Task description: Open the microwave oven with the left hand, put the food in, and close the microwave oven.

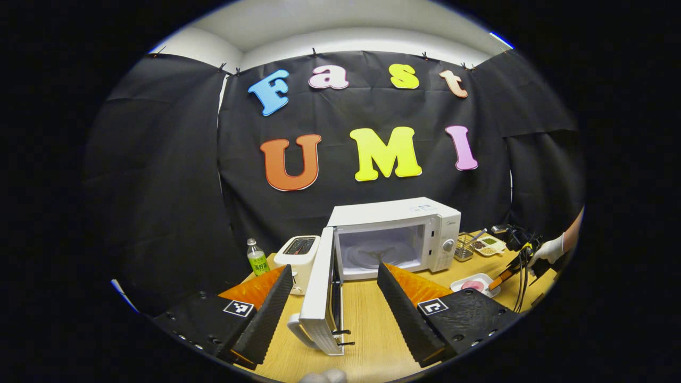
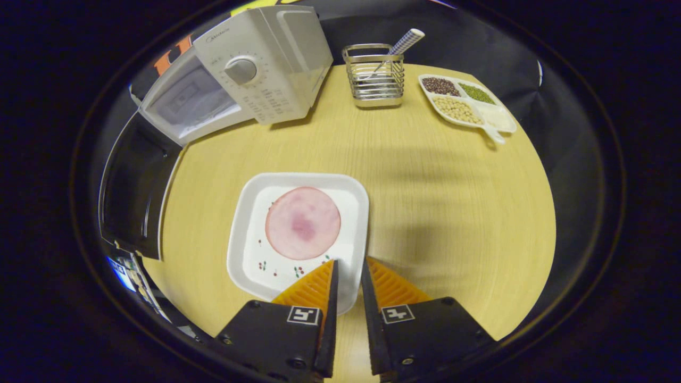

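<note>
Now the microwave (image 1: 393,239) stands ahead of the left gripper (image 1: 335,298), whose fingers are spread wide with the swung-out door (image 1: 319,292) between them. Over at the right gripper (image 2: 348,276), the fingers sit nearly together astride the near rim of the plate (image 2: 250,266) carrying the ham slice (image 2: 302,222); whether they pinch it, I cannot tell.

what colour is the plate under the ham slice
White, with small red and green sprigs near its edge; the plate shows best in the right gripper view.
</note>
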A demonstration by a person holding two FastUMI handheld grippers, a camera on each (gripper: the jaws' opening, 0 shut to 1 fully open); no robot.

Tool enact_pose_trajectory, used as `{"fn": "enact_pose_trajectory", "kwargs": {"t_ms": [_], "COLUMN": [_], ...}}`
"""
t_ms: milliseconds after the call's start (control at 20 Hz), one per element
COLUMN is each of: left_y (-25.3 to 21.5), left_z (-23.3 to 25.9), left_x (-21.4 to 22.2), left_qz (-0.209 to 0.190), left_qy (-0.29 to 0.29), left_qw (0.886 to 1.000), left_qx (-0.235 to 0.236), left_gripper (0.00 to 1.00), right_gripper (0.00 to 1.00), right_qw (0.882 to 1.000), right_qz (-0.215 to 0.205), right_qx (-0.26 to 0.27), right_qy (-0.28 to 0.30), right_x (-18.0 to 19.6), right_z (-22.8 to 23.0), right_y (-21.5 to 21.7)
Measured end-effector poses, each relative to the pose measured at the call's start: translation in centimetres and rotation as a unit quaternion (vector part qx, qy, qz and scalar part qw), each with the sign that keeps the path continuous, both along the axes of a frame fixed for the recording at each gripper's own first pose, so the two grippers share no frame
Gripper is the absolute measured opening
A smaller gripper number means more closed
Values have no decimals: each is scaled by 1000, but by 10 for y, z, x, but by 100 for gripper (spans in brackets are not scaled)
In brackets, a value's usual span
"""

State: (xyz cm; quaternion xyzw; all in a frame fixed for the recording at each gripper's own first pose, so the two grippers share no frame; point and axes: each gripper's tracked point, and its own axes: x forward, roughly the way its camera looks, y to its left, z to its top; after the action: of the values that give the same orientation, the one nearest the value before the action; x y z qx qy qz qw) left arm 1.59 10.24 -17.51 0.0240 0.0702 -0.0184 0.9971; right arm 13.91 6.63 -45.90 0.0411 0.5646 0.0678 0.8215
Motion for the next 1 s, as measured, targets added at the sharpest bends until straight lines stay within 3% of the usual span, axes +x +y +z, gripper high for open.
{"fn": "enact_pose_trajectory", "kwargs": {"t_ms": [50,100,150,200,250,300,550,750,1000], "left_y": [-1,-2,-4,-5,-4,-3,1,4,2], "left_z": [2,3,5,4,3,1,-7,-6,-3], "left_x": [4,6,8,10,12,13,15,16,13], "left_qz": [-2,-4,-6,-6,-7,-5,0,4,6], "left_qy": [1,-1,-3,-4,-2,-1,5,4,12], "left_qw": [1000,1000,1000,1000,1000,1000,1000,1000,1000], "left_qx": [2,2,0,-3,-7,-10,-16,-8,-2], "left_gripper": [96,96,96,96,96,96,96,96,96], "right_gripper": [28,18,25,13,17,4,4,3,3], "right_qw": [1000,999,999,998,998,997,996,995,988], "right_qz": [-3,-8,-16,-25,-35,-39,-42,-74,-117], "right_qx": [-12,-19,-22,-27,-27,-25,-29,31,105], "right_qy": [11,28,39,46,50,54,70,54,-13], "right_x": [0,-4,-3,0,4,3,-1,-8,-5], "right_z": [-1,0,-3,-4,-6,-4,-6,-7,10], "right_y": [0,1,3,1,-2,-2,0,12,22]}}
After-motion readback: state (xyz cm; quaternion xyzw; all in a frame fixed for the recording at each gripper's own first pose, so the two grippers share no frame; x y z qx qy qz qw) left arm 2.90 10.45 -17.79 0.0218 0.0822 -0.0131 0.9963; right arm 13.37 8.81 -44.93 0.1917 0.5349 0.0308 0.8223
